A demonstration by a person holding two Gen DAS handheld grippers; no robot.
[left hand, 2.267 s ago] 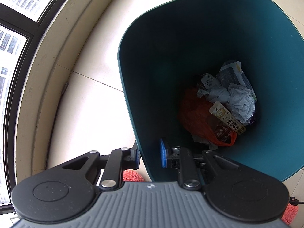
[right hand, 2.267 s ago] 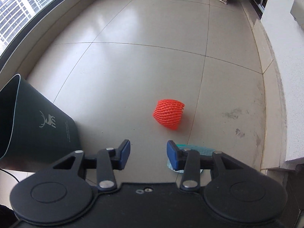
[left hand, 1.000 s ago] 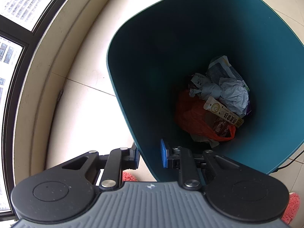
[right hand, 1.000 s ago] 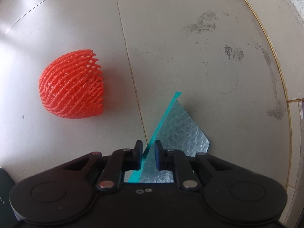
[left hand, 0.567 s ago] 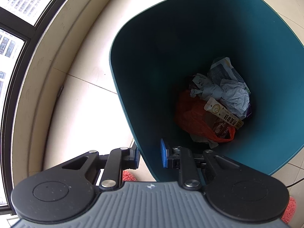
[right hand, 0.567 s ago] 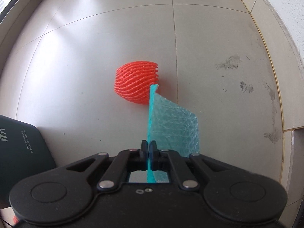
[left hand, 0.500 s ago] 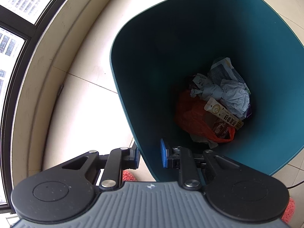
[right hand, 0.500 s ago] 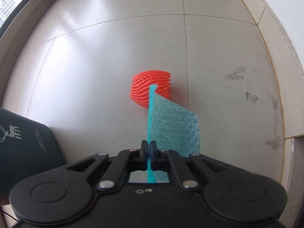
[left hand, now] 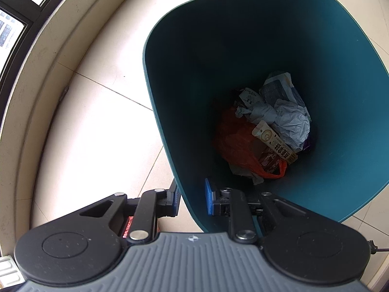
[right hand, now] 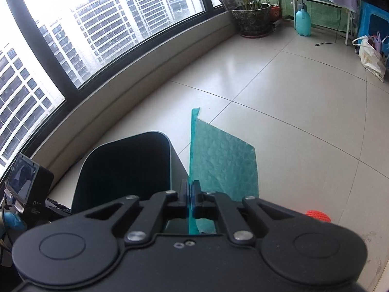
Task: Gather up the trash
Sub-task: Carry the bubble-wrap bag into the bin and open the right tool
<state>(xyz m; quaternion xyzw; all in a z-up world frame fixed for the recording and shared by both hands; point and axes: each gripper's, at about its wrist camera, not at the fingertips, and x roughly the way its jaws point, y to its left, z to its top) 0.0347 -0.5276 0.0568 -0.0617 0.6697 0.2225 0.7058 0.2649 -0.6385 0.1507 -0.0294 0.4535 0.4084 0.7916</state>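
Observation:
My left gripper (left hand: 192,198) is shut on the near rim of the dark teal trash bin (left hand: 243,48) and holds it tilted. Inside lie crumpled paper (left hand: 289,119), an orange plastic bag (left hand: 235,141) and a snack wrapper (left hand: 274,141). My right gripper (right hand: 190,189) is shut on a teal bubble-wrap sheet (right hand: 223,160) and holds it up in the air just right of the bin's mouth (right hand: 126,170). The orange foam fruit net (right hand: 317,215) lies on the floor, mostly hidden behind my right gripper.
A curved window sill (right hand: 145,73) runs along the left. A potted plant (right hand: 252,19), a blue spray bottle (right hand: 302,22) and bags (right hand: 372,53) stand at the far end. The other gripper's camera unit (right hand: 26,185) sits left of the bin.
My right gripper has lifted the teal sheet off the floor and swung left, away from the orange net, up to the bin's mouth. The left gripper keeps its hold on the rim.

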